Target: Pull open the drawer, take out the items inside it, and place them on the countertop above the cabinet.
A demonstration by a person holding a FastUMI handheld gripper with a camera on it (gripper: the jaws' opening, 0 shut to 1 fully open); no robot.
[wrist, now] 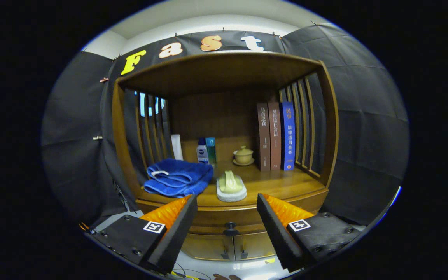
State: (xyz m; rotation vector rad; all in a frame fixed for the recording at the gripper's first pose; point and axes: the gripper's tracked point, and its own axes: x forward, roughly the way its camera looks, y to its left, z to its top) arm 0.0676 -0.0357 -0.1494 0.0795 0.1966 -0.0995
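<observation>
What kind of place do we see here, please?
Probably a mock home corner in a recording booth: a wooden cabinet with books, a blue towel and a teacup, black cloth behind. The open gripper faces the drawer knob.

- The gripper hung with fingers spread apart; each carried a black-and-white square marker.
- The cabinet was warm brown wood; the drawer matched, with a dark knob.
- A deep blue towel lay at the sponge's nine o'clock.
- The sponge was pale yellow-green on white.
- Two books were brown, one book blue.
</observation>
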